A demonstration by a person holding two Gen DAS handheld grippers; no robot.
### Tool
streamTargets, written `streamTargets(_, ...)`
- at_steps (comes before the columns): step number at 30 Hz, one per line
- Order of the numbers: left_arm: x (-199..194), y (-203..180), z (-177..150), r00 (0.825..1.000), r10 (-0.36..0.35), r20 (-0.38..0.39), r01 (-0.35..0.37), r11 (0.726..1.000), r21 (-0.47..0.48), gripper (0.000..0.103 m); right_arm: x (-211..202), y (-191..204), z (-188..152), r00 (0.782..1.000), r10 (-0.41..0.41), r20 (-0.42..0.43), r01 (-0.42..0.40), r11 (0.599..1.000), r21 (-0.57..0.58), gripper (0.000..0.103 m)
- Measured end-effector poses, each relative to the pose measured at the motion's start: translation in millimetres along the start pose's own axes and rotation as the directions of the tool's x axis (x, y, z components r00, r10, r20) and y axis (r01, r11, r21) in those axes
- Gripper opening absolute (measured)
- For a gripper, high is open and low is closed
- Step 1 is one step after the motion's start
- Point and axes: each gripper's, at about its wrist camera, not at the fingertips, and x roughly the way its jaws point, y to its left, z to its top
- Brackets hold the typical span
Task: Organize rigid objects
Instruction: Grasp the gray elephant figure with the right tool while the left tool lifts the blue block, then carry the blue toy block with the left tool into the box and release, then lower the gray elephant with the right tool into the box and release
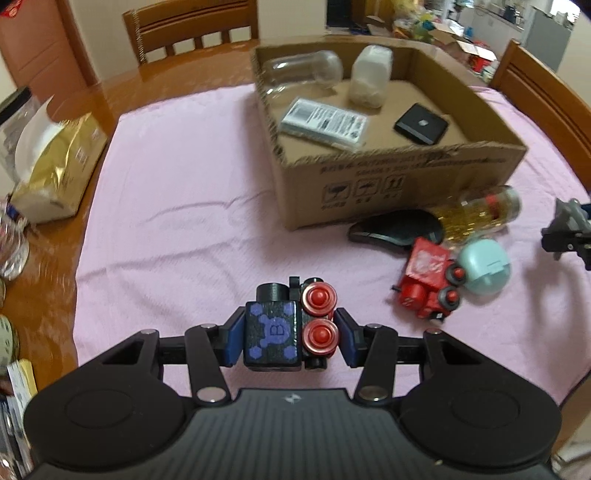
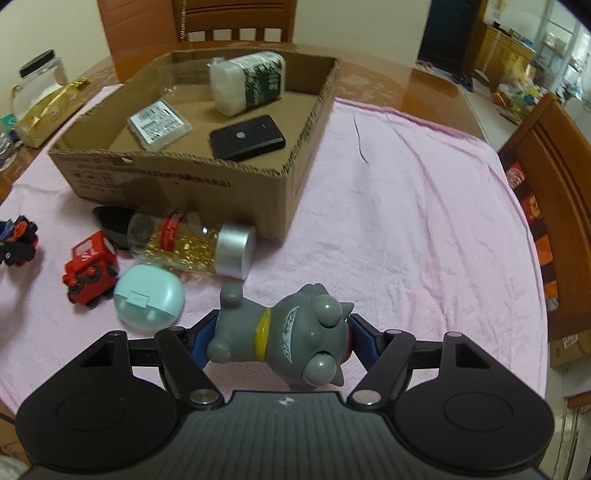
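My left gripper [image 1: 290, 334] is shut on a black toy train [image 1: 273, 332] with purple marks and red wheels, held above the pink cloth [image 1: 177, 206]. My right gripper [image 2: 282, 334] is shut on a grey toy figurine [image 2: 295, 332] with a yellow collar, pads pressing its sides. On the cloth before the cardboard box [image 1: 388, 158] lie a red toy train [image 1: 428, 288], a mint round case [image 1: 484, 266], a bottle of gold bits [image 1: 476, 216] and a black mouse [image 1: 395, 229]. In the box [image 2: 166, 158] are a clear jar [image 1: 303, 72], a white bottle [image 2: 245, 81], a white packet [image 2: 159, 123] and a black device [image 2: 247, 138].
A gold bag [image 1: 59, 166] and a jar stand on the bare wooden table at the left. Wooden chairs [image 1: 192, 29] ring the table, one at the far side and one at the right [image 2: 554, 166]. Pink cloth lies bare right of the box [image 2: 424, 203].
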Motion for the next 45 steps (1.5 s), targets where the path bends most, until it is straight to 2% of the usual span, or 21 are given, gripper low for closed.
streamTargets(6,-28.7,-8.1,20.4,0.999,-0.044,0.032,0.041,0.996,0.073,0.049,-25.7,2.4,13.5,0.999,0.047,0.025,-0.045,0.996,-0.078,0.077)
streamTargets(15,-60.7,-25.9,70.7,0.981,-0.086,0.172,0.057,0.985,0.164,0.049,-56.3,17.2,47.4,0.986,0.142,0.086,-0.125,0.976,-0.178,0.077)
streamTargets(19,-59.5,-33.0,96.4,0.97,-0.106,0.217,0.065,0.98,0.186,0.049,-60.5,25.1,63.5,0.981,0.157,0.113,-0.129,0.966,-0.222,0.077)
streamTargets(22,-49.6,-36.9,112.6,0.966,-0.094,0.243,0.046,0.979,0.198,0.049,-62.7,31.4,75.4,0.977,0.165,0.134,-0.127,0.959,-0.255,0.077)
streamTargets(28,-15.8,-35.8,130.9,0.969,-0.059,0.24,0.018,0.985,0.172,0.049,-62.6,38.3,93.5,0.97,0.178,0.167,-0.128,0.954,-0.272,0.077)
streamTargets(30,-8.3,-33.5,130.5,0.971,-0.056,0.233,0.021,0.988,0.151,0.063,-61.7,40.7,98.3,0.969,0.174,0.173,-0.121,0.952,-0.281,0.077)
streamTargets(31,-6.7,-33.3,129.1,0.97,-0.054,0.236,0.02,0.989,0.145,0.085,-61.1,41.8,100.9,0.969,0.175,0.174,-0.121,0.951,-0.286,0.077)
streamTargets(32,-7.1,-32.6,127.0,0.971,-0.052,0.233,0.018,0.989,0.146,0.098,-60.7,42.5,102.5,0.969,0.176,0.176,-0.12,0.95,-0.287,0.077)
streamTargets(36,-20.5,-32.5,112.0,0.957,-0.017,0.288,-0.027,0.989,0.148,0.1,-55.9,43.2,111.7,0.969,0.168,0.179,-0.111,0.951,-0.289,0.077)
streamTargets(40,-31.3,-26.7,101.4,0.961,0.009,0.278,-0.041,0.993,0.109,0.1,-49.6,41.9,121.1,0.971,0.161,0.175,-0.107,0.953,-0.284,0.077)
streamTargets(45,-43.7,-14.9,83.1,0.967,0.014,0.255,-0.02,1.0,0.019,0.101,-34.2,38.1,135.3,0.979,0.151,0.138,-0.115,0.963,-0.243,0.077)
